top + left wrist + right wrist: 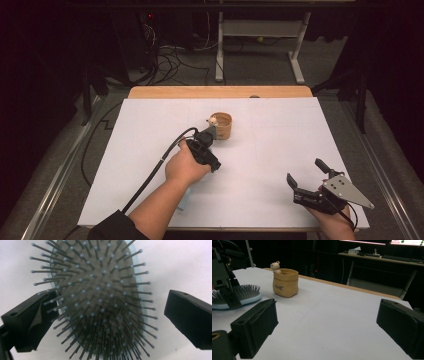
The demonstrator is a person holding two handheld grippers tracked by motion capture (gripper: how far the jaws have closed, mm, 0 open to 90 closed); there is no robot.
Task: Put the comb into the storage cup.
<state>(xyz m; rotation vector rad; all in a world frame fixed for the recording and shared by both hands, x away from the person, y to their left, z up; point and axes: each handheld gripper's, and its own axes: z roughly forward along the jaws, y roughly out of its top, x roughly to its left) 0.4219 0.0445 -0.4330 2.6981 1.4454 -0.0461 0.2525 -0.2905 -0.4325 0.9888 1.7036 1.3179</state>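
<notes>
Nearest the person, by the front right corner of the white worktop [280, 150], the right gripper [306, 176] rests in the right hand [334, 220], jaws spread wide with nothing between them. Further in, toward the middle of the worktop, the left hand [184, 167] holds the left gripper [105, 312] above a pale blue hairbrush [100, 292] lying bristles up (its jaws stand open on either side of the brush head, not pressing it). Just beyond, toward the back edge, stands a tan sack-shaped pot [285, 282] with a small bear figure [275, 266] at its rim.
</notes>
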